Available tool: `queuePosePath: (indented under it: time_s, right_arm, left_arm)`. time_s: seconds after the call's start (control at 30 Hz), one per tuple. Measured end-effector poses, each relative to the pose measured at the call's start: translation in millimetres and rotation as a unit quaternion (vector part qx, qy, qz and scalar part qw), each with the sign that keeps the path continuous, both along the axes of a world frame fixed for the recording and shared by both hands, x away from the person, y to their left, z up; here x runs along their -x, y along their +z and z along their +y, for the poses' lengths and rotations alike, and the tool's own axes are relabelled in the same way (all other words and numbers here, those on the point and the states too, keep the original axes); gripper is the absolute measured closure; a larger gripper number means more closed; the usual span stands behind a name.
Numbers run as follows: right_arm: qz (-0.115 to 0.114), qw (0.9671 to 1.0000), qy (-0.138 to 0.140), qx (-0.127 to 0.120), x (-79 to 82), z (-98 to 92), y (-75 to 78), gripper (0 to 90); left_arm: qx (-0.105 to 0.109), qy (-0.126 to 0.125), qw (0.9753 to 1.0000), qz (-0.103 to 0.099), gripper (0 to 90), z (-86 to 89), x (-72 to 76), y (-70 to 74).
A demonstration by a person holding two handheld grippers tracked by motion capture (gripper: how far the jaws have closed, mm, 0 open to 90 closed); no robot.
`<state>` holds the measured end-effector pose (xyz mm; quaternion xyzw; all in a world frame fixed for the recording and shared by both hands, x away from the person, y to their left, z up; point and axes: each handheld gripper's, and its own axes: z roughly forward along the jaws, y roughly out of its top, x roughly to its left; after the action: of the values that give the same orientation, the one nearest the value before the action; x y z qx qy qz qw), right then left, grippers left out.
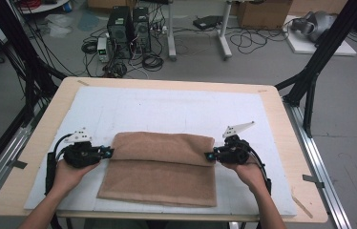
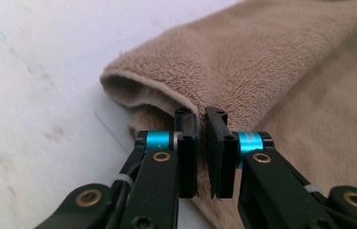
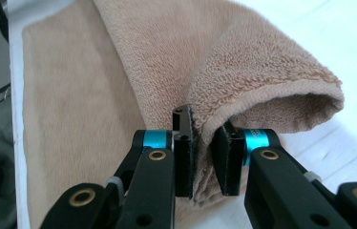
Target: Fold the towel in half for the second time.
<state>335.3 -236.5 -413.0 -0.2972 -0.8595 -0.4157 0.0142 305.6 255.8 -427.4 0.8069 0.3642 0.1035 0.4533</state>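
Observation:
A tan towel (image 1: 162,167) lies on the white mat (image 1: 167,109), with its far part folded toward me over the near part. My left gripper (image 1: 110,151) is at the fold's left end, shut on the towel's edge. My right gripper (image 1: 208,155) is shut on the same edge at the right end. In the left gripper view the jaws (image 2: 203,121) pinch the hem of the towel (image 2: 262,62), and the fold loops open to their left. In the right gripper view the towel (image 3: 191,47) runs down between the jaws of the gripper (image 3: 204,131).
The mat covers most of a wooden table (image 1: 274,102). Black frame posts (image 1: 320,52) rise at both far corners. Computer towers (image 1: 129,28), cables and a cardboard box (image 1: 262,12) sit on the floor beyond the table.

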Motion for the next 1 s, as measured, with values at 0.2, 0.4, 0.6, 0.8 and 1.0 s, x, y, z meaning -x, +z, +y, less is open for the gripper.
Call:
queuePosePath:
  time_s: [0.2,0.4,0.6,0.8,1.0]
  right_arm:
    - [0.018,0.9997,-0.008,-0.014,5.8,-4.8,-16.6,77.4]
    - [0.015,0.9994,-0.026,-0.018,6.3,-8.0,-14.7,63.0]
    - [0.002,0.9989,-0.044,-0.012,10.2,-13.8,-4.1,50.3]
    - [-0.018,0.998,-0.061,0.0,15.6,-20.3,8.1,40.9]
    - [-0.037,0.9969,-0.07,0.005,10.9,-21.0,19.6,39.2]
  left_arm:
    - [-0.008,-0.003,0.9999,0.012,78.8,2.7,4.5,-9.2]
    - [-0.024,0.004,0.9996,0.015,64.8,5.4,6.0,-7.7]
    - [-0.013,0.008,0.9999,0.004,58.1,10.0,6.2,2.8]
    - [-0.018,0.007,0.9997,-0.015,54.0,10.3,6.6,16.7]
    - [-0.021,0.014,0.9992,-0.03,50.2,10.6,-0.8,27.0]
